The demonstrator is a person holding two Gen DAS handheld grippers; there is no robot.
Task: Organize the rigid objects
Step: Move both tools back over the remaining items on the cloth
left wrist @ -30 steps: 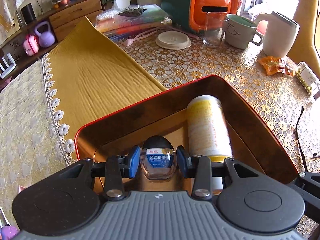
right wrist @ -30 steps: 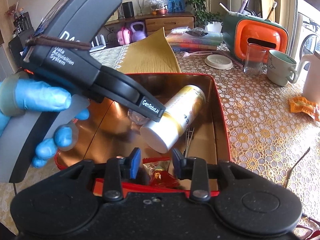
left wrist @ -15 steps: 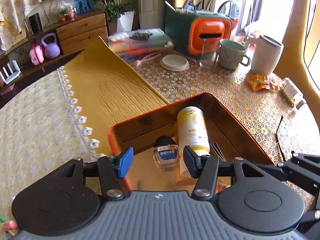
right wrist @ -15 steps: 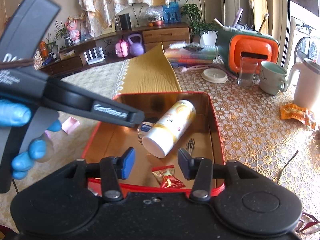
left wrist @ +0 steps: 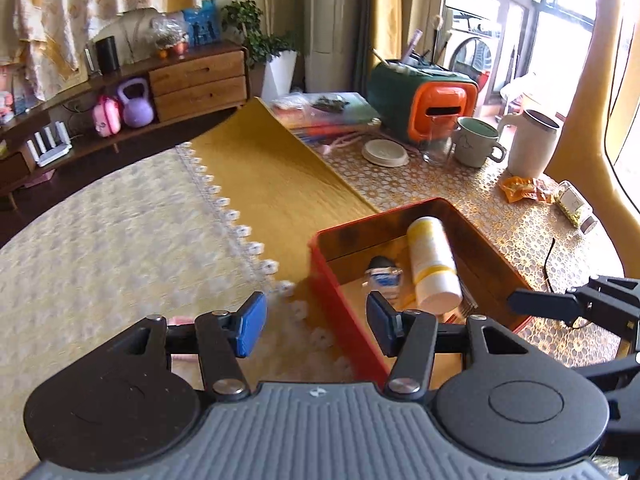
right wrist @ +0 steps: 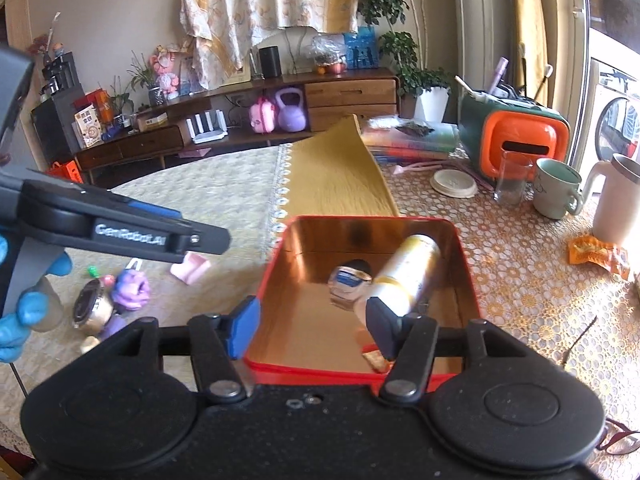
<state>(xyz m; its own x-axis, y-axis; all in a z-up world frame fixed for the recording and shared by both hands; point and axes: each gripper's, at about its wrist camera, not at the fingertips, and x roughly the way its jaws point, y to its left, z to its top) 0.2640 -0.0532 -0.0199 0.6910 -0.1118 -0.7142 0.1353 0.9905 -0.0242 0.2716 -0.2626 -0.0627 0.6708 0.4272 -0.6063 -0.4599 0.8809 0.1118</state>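
Red metal tin (right wrist: 272, 280), frame centre, collects small glass jar (right wrist: 347, 283) and yellow-white canister (right wrist: 404, 276); both tongs (left wrist: 316, 322) (right wrist: 312, 326) released, empty.

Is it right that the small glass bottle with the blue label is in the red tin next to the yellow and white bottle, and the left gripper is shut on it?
Not quite. The left wrist view shows the left gripper open and empty. The small glass bottle lies in the red tin beside the yellow and white bottle.

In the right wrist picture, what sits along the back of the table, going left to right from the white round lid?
White round lid → clear glass → green mug → white jug, with the orange-fronted box standing behind the lid and glass.
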